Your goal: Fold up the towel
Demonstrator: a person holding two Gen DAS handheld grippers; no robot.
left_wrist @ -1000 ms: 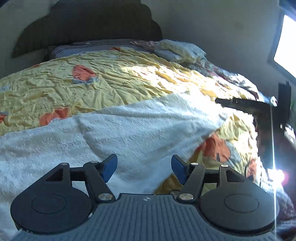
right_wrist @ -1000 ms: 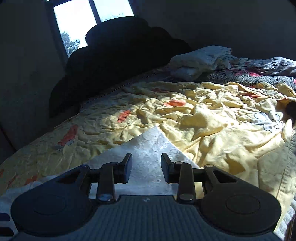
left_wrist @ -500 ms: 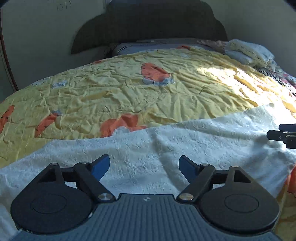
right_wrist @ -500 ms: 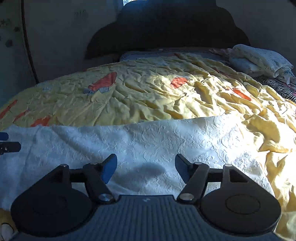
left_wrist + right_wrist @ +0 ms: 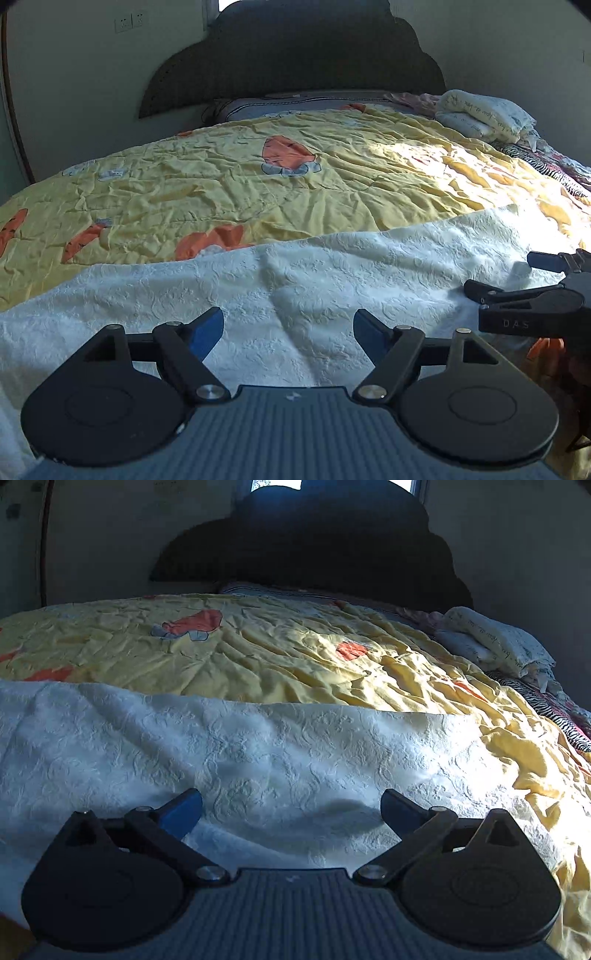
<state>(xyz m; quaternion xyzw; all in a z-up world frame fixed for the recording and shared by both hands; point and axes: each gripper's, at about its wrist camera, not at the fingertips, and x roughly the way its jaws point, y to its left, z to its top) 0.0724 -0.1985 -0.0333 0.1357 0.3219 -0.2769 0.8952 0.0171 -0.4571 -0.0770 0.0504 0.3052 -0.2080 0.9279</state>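
Left wrist view: the white embossed towel point(image 5: 332, 280) lies spread across the lower half of the frame on the yellow quilt point(image 5: 258, 184) with orange motifs, its far edge running from lower left up to the right. The left claw point(image 5: 288, 328), at bottom centre, has its blue-padded jaws standing wide apart above the towel with nothing between the pads. The right claw point(image 5: 517, 273) enters at the right edge of the frame, its dark fingers point(image 5: 491, 290) low over the towel's sunlit right end; whether they touch the cloth cannot be told.

Right wrist view: the towel point(image 5: 258, 753) fills the middle band of the frame. The right claw point(image 5: 291, 808), at bottom centre, has just been opening; its jaws stand at their widest and grip nothing, the towel lying beneath them. A dark scalloped headboard point(image 5: 314, 546) closes the upper centre, and folded pale bedding point(image 5: 495, 638) rests at the right edge of the bed.
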